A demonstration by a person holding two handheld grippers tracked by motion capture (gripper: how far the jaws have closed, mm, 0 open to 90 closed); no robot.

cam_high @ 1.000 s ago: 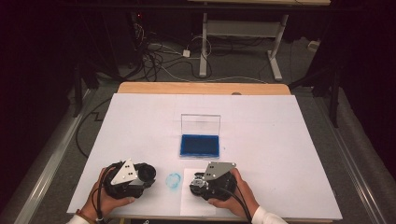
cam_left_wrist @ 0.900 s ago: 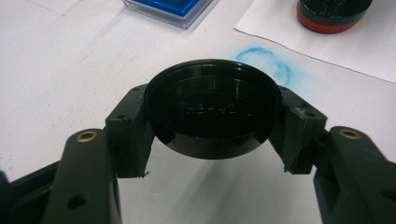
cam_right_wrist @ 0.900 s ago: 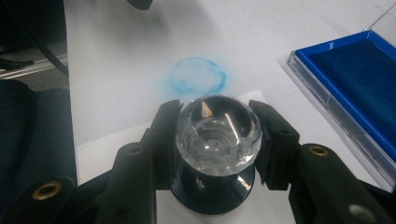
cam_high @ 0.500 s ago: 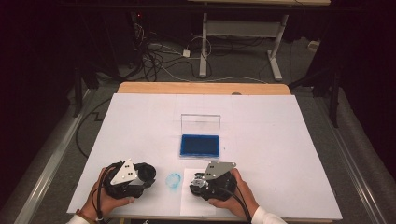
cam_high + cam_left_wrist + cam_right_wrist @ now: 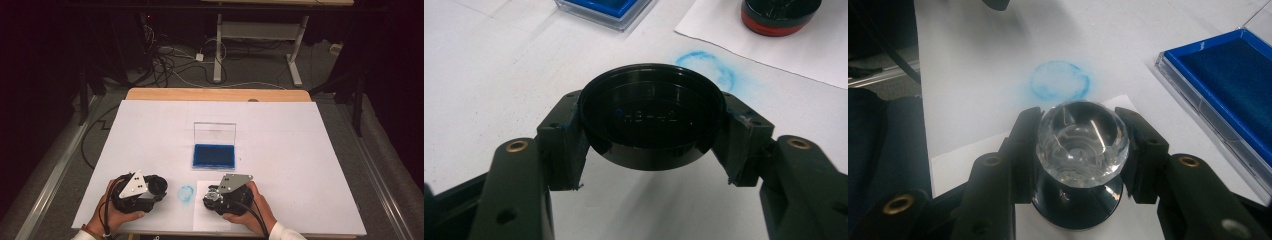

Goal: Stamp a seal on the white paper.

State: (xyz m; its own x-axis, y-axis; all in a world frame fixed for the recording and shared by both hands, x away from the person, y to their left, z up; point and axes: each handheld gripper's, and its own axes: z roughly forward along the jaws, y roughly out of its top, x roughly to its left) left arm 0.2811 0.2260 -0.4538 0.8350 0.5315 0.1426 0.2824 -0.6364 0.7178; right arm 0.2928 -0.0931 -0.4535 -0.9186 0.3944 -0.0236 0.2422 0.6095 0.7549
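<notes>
Surface: white table top [image 5: 300, 165] over a wooden board; dark room behind, cables on the floor.

Left gripper [image 5: 651, 150]: clamped on a round black cap [image 5: 651, 117], hollow side up; held near-left of the ink pad, just beside the blue ring smudge [image 5: 186, 194]; jaws pressed on both rims, blue stains on the pads.

Right gripper [image 5: 1079, 150]: clamped on the clear faceted knob of a stamp [image 5: 1080, 137]; dark base below it resting on a paper sheet [image 5: 200, 220]; placed nearer than the ink pad, slightly right of the smudge; seen from the left gripper view as a black body with a red band [image 5: 780, 17].

Ink pad [image 5: 214, 156]: blue, in a clear case with lid [image 5: 214, 134] standing open; centre of the table, beyond both grippers.

Smudge: pale blue circle on the bare table, between the two grippers, nearer than the ink pad.

Step in hand: probably stamp uncapped, cap parked aside, stamp poised on the paper; print on the sheet not discernible.

Next move: likely lifting the stamp to the ink pad, pressing flat, returning to the paper; calls for a level stamp and a firm grip on the slick knob.
</notes>
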